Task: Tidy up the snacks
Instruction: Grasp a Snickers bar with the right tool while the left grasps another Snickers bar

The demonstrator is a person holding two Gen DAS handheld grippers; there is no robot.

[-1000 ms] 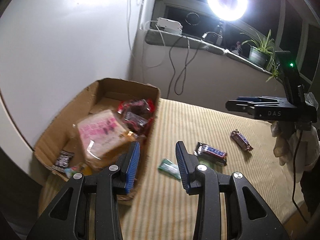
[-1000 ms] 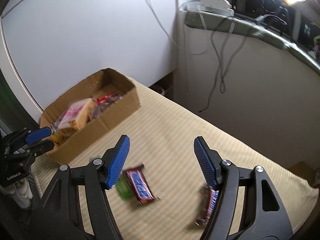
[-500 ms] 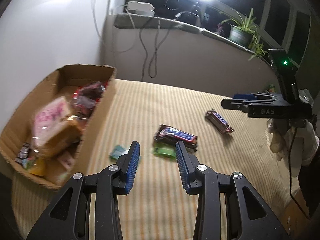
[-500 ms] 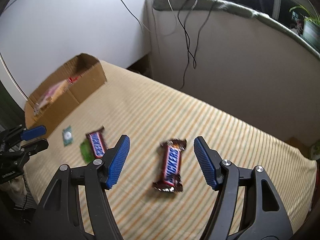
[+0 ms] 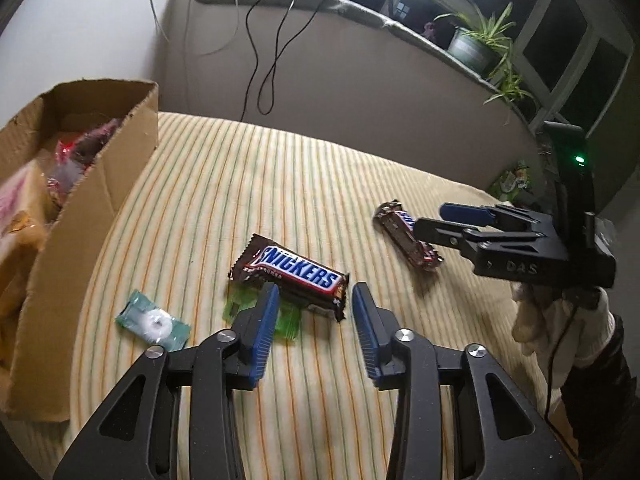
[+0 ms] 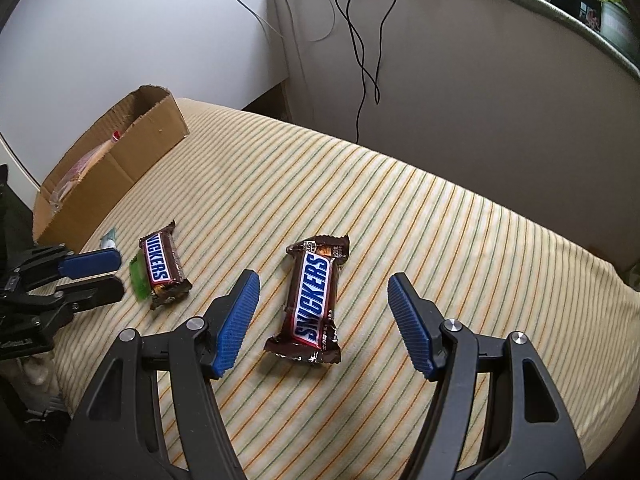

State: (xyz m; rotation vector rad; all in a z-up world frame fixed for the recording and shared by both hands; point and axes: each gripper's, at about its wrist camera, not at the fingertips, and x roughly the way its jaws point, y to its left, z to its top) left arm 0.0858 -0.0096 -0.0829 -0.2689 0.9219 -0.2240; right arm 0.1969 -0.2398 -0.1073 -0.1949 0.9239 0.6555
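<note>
In the left wrist view, the left claw is opening at the bottom middle and holds nothing, with a Snickers bar just past its tips on a green wrapper, and the box at the left edge. In the right wrist view, the right claw is wide open and empty, with a second bar lying between its tips on the striped cloth.

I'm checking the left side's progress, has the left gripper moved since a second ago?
Yes. The left gripper has swung away from the cardboard box and come down over the striped cloth toward a Snickers bar, jaws opening.
</note>
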